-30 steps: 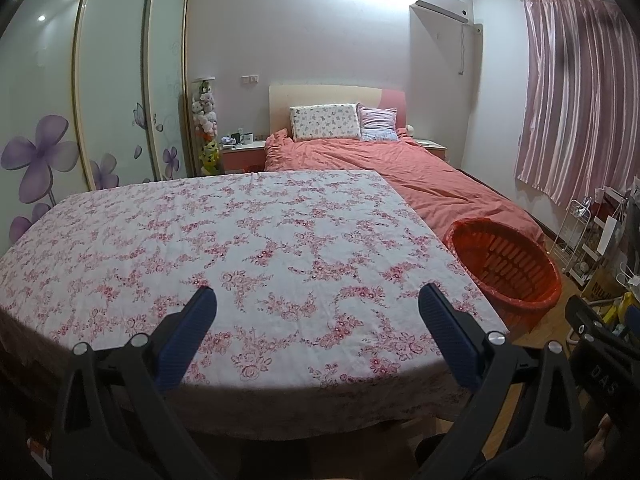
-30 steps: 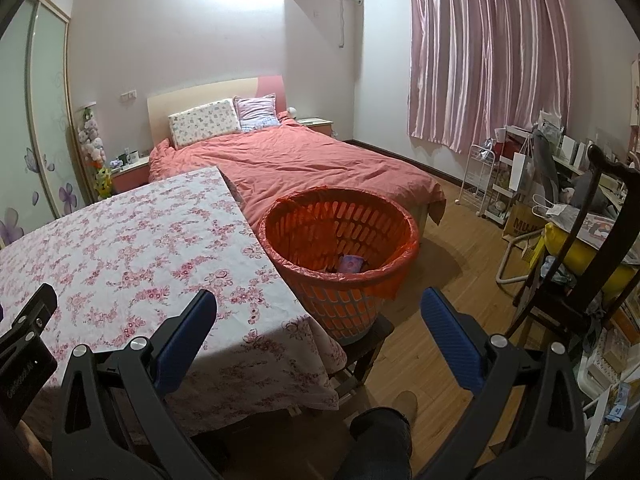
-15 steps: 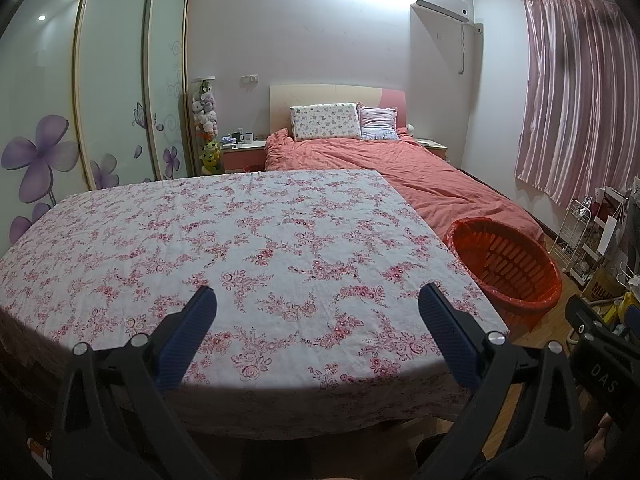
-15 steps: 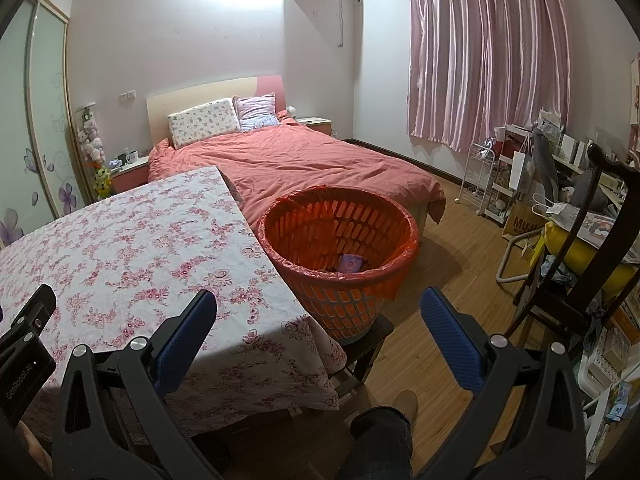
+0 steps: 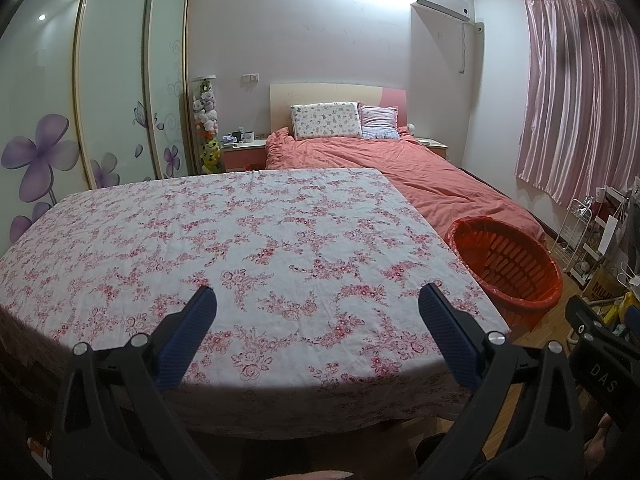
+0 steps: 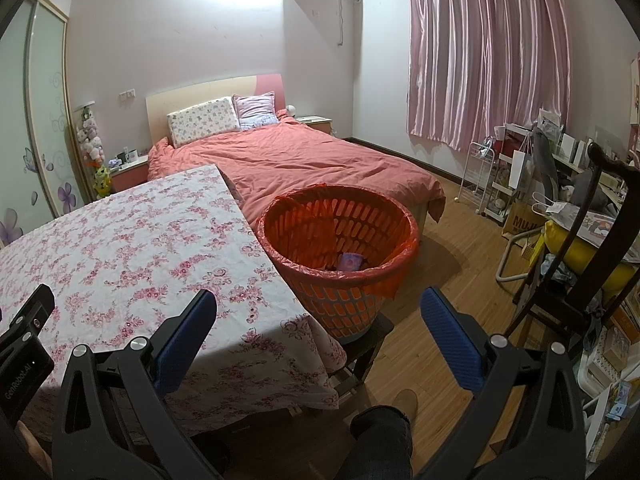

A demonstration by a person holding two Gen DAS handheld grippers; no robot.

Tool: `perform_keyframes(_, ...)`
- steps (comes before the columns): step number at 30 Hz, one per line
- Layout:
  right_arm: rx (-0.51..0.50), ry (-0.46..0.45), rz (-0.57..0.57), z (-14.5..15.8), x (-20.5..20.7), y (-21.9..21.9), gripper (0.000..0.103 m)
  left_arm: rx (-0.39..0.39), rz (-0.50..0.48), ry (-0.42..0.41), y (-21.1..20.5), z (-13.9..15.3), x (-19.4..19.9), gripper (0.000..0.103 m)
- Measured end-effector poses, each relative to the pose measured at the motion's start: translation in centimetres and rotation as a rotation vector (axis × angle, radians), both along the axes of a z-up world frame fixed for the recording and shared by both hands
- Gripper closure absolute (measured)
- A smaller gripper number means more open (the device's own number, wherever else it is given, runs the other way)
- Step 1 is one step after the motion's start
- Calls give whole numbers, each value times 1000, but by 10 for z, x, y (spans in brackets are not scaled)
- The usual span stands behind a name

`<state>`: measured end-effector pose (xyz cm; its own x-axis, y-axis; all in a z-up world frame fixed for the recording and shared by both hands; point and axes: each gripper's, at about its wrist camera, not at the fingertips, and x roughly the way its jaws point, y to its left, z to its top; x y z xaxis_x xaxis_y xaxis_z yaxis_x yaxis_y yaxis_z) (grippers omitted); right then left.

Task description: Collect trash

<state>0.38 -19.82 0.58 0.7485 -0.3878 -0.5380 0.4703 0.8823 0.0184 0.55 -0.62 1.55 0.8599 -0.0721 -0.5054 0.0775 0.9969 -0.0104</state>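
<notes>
Right wrist view: orange basket point(image 6: 340, 280) stands upright, mouth upward, beside table point(image 6: 120, 248).

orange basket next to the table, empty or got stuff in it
Not empty. The right wrist view shows a small purple packet at the bottom of the orange basket; whether there is more underneath, cannot tell.

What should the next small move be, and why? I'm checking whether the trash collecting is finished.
Probably hold both grippers back and stop: the left gripper and right gripper are open and hold nothing, no trash shows on the tablecloth, and a packet lies in the basket.
</notes>
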Motion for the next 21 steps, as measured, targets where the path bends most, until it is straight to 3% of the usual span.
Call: perform_keyframes(21, 0, 1, -1, 1, 0, 0, 2, 2, 2, 2, 1, -1, 0, 4)
